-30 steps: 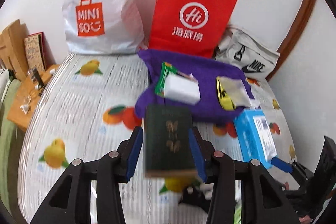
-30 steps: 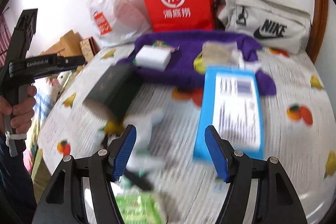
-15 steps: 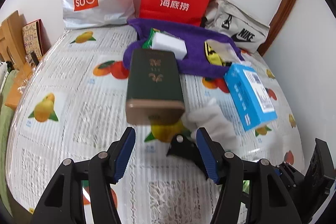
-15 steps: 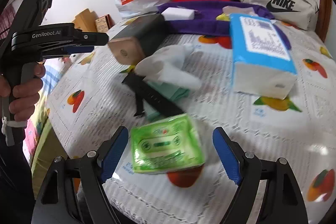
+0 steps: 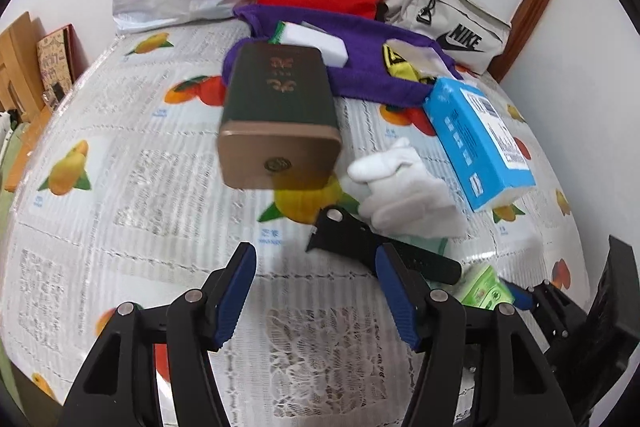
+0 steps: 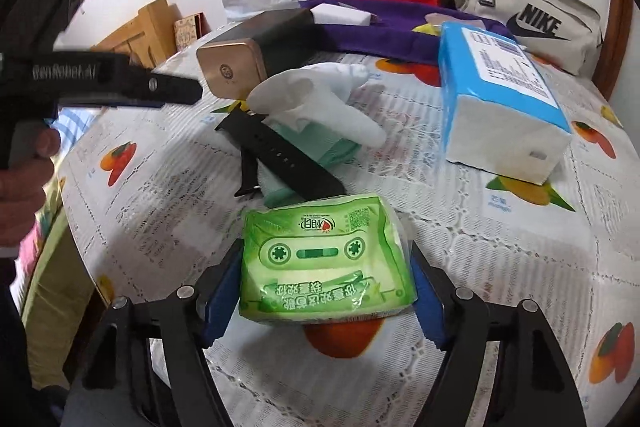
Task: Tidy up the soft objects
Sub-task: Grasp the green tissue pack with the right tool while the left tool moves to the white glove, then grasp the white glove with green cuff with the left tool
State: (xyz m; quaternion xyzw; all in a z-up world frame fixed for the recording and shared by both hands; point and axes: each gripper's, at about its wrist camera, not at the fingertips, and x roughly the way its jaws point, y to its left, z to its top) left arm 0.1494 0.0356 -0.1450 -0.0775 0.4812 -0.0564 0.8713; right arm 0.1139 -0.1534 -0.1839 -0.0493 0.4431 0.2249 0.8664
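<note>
Green tissue pack (image 6: 326, 259) lies on the table (image 6: 500, 267) between my right gripper (image 6: 326, 299)'s closing fingers, seemingly untouched: light, squashy, slippery film, best pinched across its short sides. My left gripper (image 5: 314, 293) hangs released, empty.

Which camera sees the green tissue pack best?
The right wrist view: the green pack fills the middle, whole, with its cassette picture clear, between the right tool's closing jaws. The left wrist view shows only a corner behind its tool.
</note>
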